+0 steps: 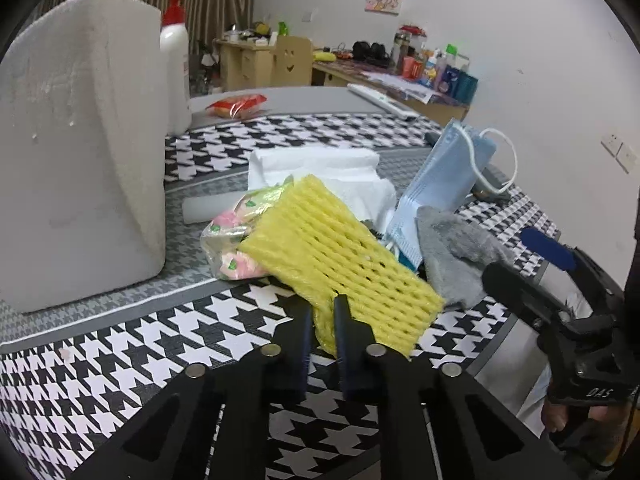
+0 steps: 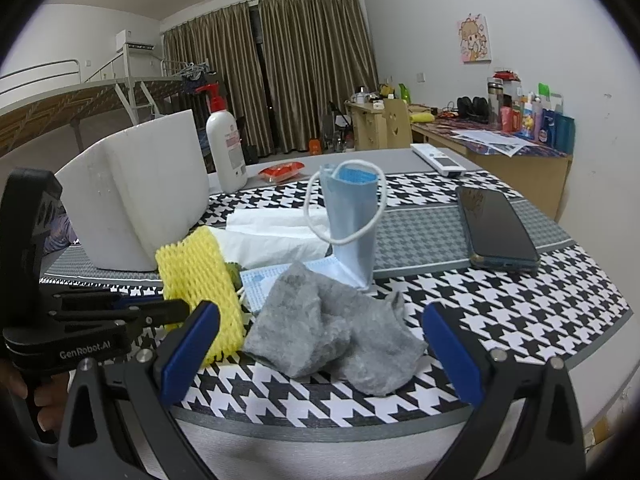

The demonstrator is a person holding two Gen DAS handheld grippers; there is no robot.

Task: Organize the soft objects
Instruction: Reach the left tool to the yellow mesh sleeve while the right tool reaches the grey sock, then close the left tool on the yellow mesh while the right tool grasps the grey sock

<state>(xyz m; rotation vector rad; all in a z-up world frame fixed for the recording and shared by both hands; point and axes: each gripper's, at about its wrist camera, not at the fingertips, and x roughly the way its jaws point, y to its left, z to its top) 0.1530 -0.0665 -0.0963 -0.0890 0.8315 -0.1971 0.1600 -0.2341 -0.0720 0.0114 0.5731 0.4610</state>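
the left gripper (image 1: 322, 312) is clamped on the near edge of the yellow foam net (image 1: 340, 256), its two dark fingers pinching a bunched fold of it just above the checked mat (image 1: 120, 352). the net slants up and away from the fingers, its far end leaning on a clear bag (image 1: 230, 240) of pink sweets. behind these lie white tissue (image 1: 320, 168), and to the right a blue mask (image 1: 444, 176) stands up with its ear loop free. a grey cloth (image 1: 452, 256) is crumpled just right of the net, touching the mask's foot. the right gripper (image 2: 320, 344) hangs with its blue-padded fingers wide apart, one on each side of the grey cloth, gripping nothing. at far left stands a white foam box (image 1: 80, 140), with a pump bottle (image 1: 174, 60) behind it. a red packet (image 1: 236, 105) lies further back on the grey table (image 1: 304, 98). in the right view a phone (image 2: 496, 228) lies flat on the mat to the right, well apart from the pile, and a white remote (image 2: 438, 159) sits beyond it.
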